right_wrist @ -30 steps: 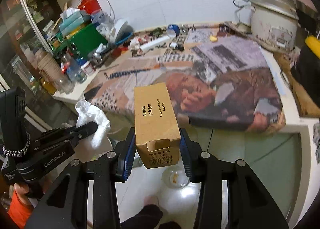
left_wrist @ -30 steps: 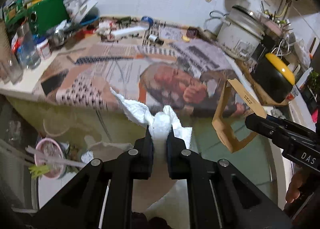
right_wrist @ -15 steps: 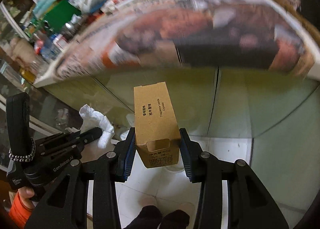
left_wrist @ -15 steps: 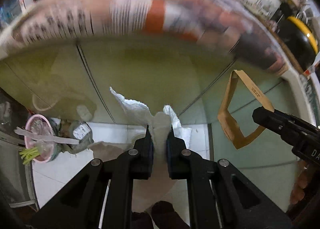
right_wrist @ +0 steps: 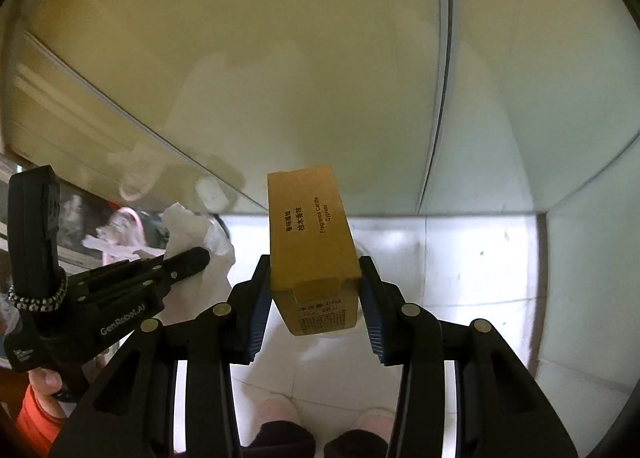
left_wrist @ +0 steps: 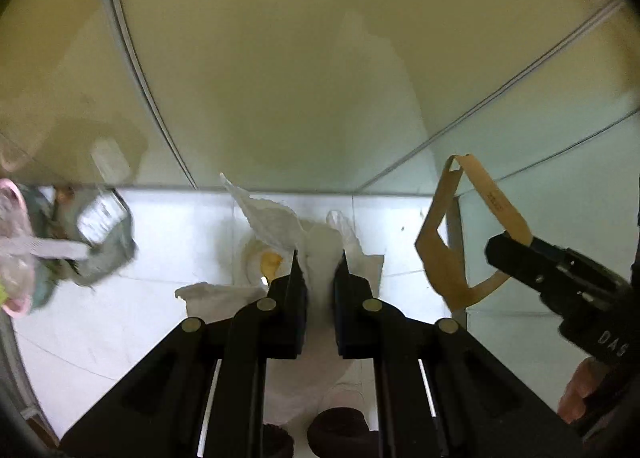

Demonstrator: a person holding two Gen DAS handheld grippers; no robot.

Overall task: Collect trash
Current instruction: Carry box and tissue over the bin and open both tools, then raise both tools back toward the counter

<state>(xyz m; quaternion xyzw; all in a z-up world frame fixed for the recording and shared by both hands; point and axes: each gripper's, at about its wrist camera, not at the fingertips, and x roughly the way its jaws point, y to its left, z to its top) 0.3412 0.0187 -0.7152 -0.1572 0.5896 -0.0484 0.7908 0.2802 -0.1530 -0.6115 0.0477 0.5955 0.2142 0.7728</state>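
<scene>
My left gripper point(left_wrist: 320, 262) is shut on a crumpled white tissue point(left_wrist: 280, 226) and holds it above the white floor, in front of the cabinet doors. My right gripper point(right_wrist: 314, 278) is shut on a brown cardboard candle box point(right_wrist: 312, 234) and holds it at the same height. In the left wrist view the box point(left_wrist: 452, 242) and the right gripper point(left_wrist: 504, 250) show at the right. In the right wrist view the left gripper point(right_wrist: 200, 258) and its tissue point(right_wrist: 188, 226) show at the left. Below the tissue a white-lined container point(left_wrist: 256, 262) with something yellow in it stands on the floor.
Pale green cabinet doors point(left_wrist: 280, 58) fill the upper part of both views. A pink bowl point(left_wrist: 12, 250) and a grey-green bundle point(left_wrist: 104, 242) with scraps lie on the floor at the left. The white tiled floor point(right_wrist: 480, 258) lies below. The person's feet point(right_wrist: 280, 418) show at the bottom.
Both grippers have dropped from counter height to low in front of the cabinet doors, still holding the tissue and the box. The newspaper-covered counter has left the view.
</scene>
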